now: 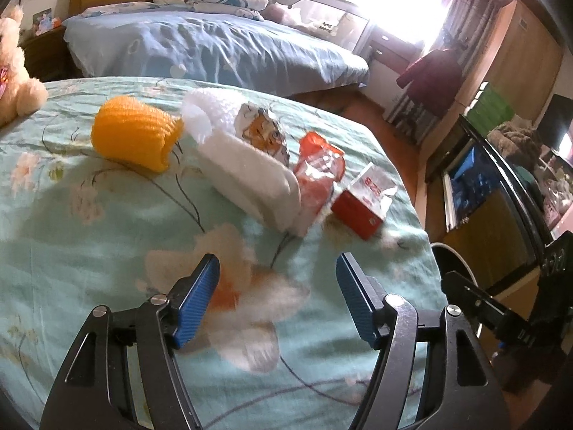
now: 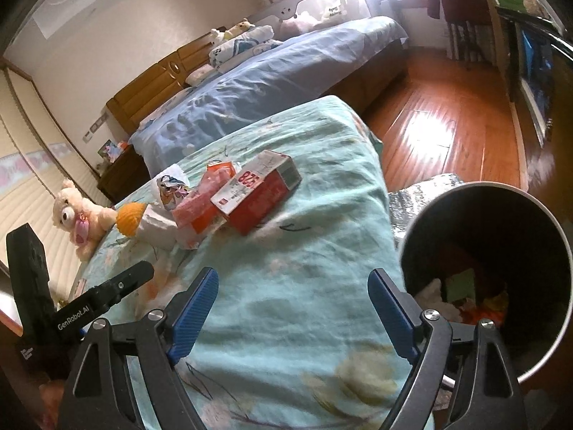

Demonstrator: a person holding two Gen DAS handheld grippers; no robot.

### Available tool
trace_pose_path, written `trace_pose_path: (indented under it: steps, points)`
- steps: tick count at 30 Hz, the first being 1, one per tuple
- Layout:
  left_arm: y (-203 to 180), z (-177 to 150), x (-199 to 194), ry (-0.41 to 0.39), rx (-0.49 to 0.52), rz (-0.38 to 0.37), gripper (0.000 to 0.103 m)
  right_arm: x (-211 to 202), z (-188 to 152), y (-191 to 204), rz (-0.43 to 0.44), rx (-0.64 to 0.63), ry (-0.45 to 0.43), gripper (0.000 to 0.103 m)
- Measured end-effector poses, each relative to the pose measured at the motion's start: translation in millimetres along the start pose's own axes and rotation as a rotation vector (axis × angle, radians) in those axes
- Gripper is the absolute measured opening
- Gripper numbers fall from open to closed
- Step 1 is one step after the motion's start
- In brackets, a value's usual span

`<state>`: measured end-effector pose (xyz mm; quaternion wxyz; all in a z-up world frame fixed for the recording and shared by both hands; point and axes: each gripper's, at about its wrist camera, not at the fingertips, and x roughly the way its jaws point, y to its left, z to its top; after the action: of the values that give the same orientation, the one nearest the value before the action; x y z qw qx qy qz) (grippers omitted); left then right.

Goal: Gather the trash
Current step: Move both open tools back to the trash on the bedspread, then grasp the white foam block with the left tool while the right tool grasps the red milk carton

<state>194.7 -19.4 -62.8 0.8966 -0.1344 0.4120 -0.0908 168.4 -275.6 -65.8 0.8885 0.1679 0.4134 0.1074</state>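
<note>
Trash on bed: red box (image 2: 258, 190) and orange wrapper (image 1: 317, 175) ahead of both empty, spread-apart jaws, bin (image 2: 483, 286) beside right jaws; pickup pending, probably reach forward, close on box.

Red-and-white carton (image 2: 259, 189) tilted on the bedspread, touching an orange wrapper (image 2: 204, 197); crumpled printed wrapper (image 2: 172, 188) behind.

Teddy bear (image 1: 14, 68) cut by left edge; bin (image 2: 530, 215) contents dim; crumpled wrapper (image 2: 172, 186) print unreadable.
</note>
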Motion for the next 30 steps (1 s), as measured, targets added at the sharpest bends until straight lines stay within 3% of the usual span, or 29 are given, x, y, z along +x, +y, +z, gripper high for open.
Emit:
trace_pose_path:
  steps: [15,19,22,27,28,30]
  points:
    - [18.6,29.3,26.9,-0.021,-0.017,0.045,0.069,40.7,19.2,19.8,0.02,-0.013,0.041,0.087]
    - [20.7,24.5,19.4,-0.044,0.036,-0.012,0.033,51.2,22.6,29.4,0.033,-0.017,0.048,0.087]
    - [15.6,20.7,12.2,-0.049,0.089,-0.002,0.03,60.7,27.5,39.4,0.034,-0.024,0.041,0.087]
    - [26.0,16.1,-0.8,-0.03,0.075,-0.063,0.03,79.7,35.3,51.4,-0.021,-0.061,0.036,0.087]
    - [27.7,15.4,-2.9,-0.022,0.08,-0.078,0.03,83.6,36.5,52.5,-0.035,-0.071,0.041,0.085]
    - [28.6,13.6,-5.5,-0.011,0.099,-0.085,0.03,87.3,37.1,51.6,-0.059,-0.089,0.046,0.072]
